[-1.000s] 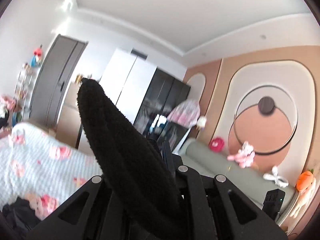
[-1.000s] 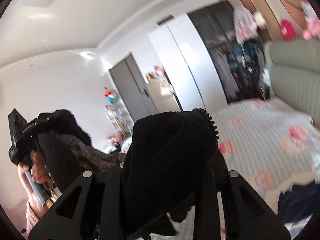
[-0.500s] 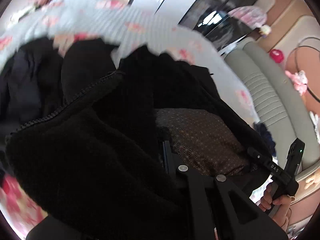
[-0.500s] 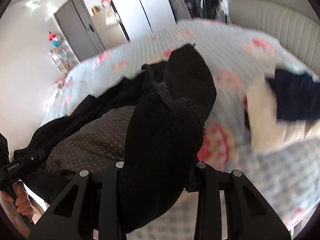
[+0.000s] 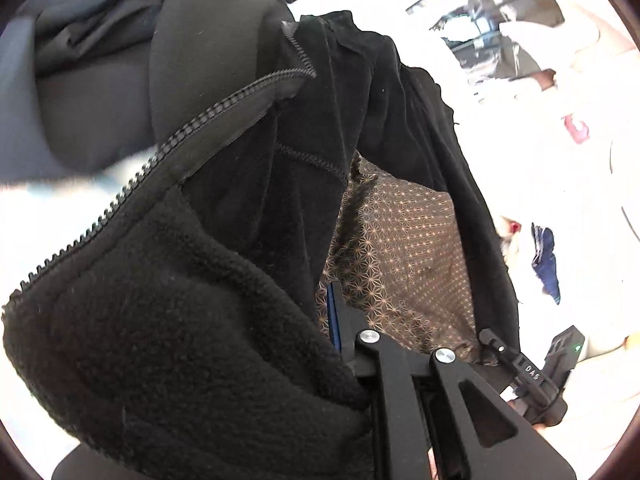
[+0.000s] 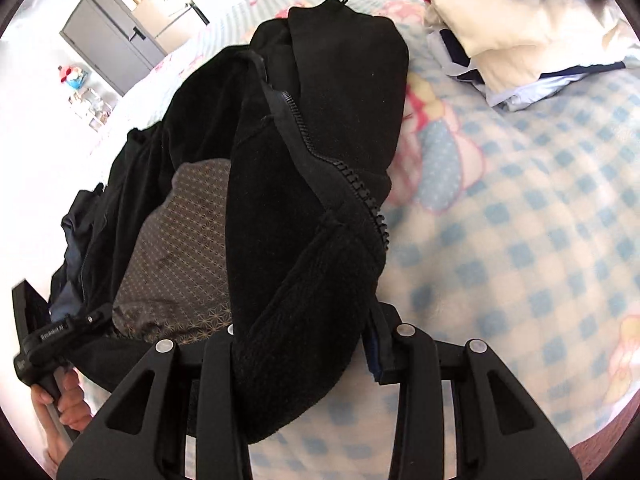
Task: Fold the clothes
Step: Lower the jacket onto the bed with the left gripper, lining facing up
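I have the black fleece jacket (image 6: 304, 184) lowered onto the checked bedspread (image 6: 520, 220), its body spread away from me with the patterned lining (image 6: 176, 240) facing up.

Grip state. The right gripper (image 6: 300, 360) has just been opening; a thick roll of fleece sits between its jaws, with a visible gap on the right-hand jaw, so I judge the grip slackened rather than clamped. The left gripper (image 5: 360, 352) has also just been opening slightly. Fleece buries its left jaw, and I cannot tell whether the pads press on it.

Handling. I judge the jacket soft, bulky and fairly light. It will slump and bunch rather than hold a crease, and the lining looks slippery. The zipper (image 6: 340, 168) edge and the stitched hems are the firmest places to take hold.

View differences. The right wrist view shows the bedspread, a stack of cream and navy clothes (image 6: 520, 32) beyond the jacket, and the hand (image 6: 64, 400) carrying the left gripper. The left wrist view shows a grey garment (image 5: 80, 80) beyond the collar, and the washed-out room.
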